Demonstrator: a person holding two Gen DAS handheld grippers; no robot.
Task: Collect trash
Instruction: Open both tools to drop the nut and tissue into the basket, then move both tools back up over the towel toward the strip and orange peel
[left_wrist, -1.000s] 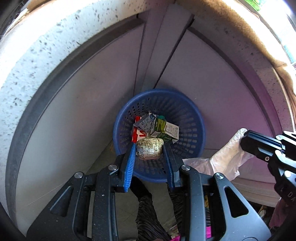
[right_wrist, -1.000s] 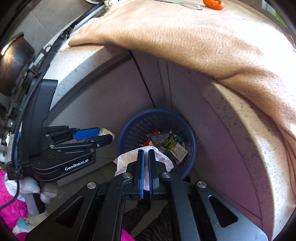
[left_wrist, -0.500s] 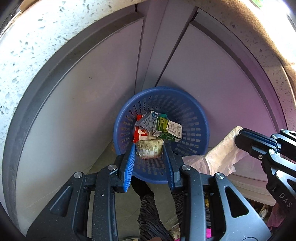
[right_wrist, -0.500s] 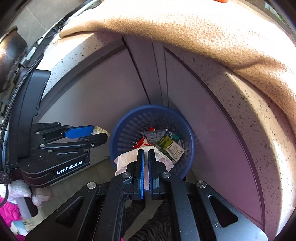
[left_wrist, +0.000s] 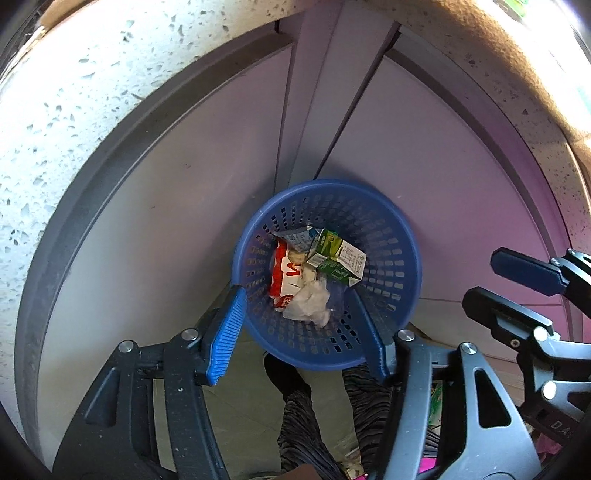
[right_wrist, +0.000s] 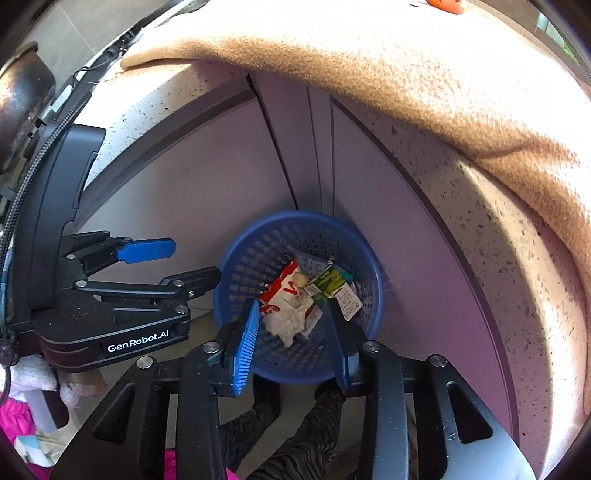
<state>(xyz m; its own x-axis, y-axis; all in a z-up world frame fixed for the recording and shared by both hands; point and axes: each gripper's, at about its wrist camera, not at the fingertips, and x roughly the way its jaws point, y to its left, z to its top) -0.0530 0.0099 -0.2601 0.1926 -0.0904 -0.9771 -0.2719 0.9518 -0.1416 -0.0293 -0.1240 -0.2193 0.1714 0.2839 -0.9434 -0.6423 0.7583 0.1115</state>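
— We've let go: both grippers, left (left_wrist: 295, 325) and right (right_wrist: 291, 339), now hang with fingers apart, nothing between them.

— Trash (left_wrist: 308, 304) lies in the basket (left_wrist: 402, 236), tucked in the cabinet corner under the worktop (right_wrist: 498, 221) edge.

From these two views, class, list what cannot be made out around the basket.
- Basket floor, both views: covered by cartons and tissue.
- Green carton print, both views: too small.
- Basket's near rim, right view: behind the right tongs.
- Orange thing on the counter, right view: cut by the top edge.
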